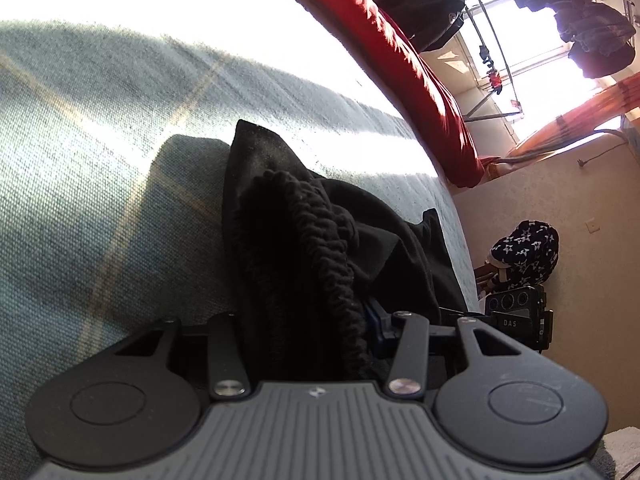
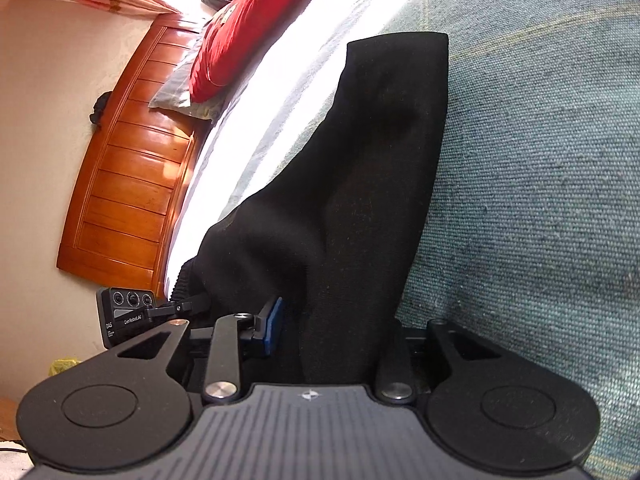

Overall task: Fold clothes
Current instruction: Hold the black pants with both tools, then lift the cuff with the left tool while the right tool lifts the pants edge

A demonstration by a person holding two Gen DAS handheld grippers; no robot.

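Note:
A black garment with a gathered elastic waistband lies on the grey-green bedspread. My left gripper is shut on the bunched waistband end, and cloth hides most of its fingers; only a blue pad shows. In the right wrist view the garment runs away as a long flat strip over the bedspread. My right gripper stands open with the near end of the cloth between its jaws. Its left blue pad stands just off the fabric; the right finger is covered.
A red quilt lies along the far side of the bed, by a wooden headboard. Clothes hang on a rack by the window. A star-patterned bundle sits beyond the bed edge.

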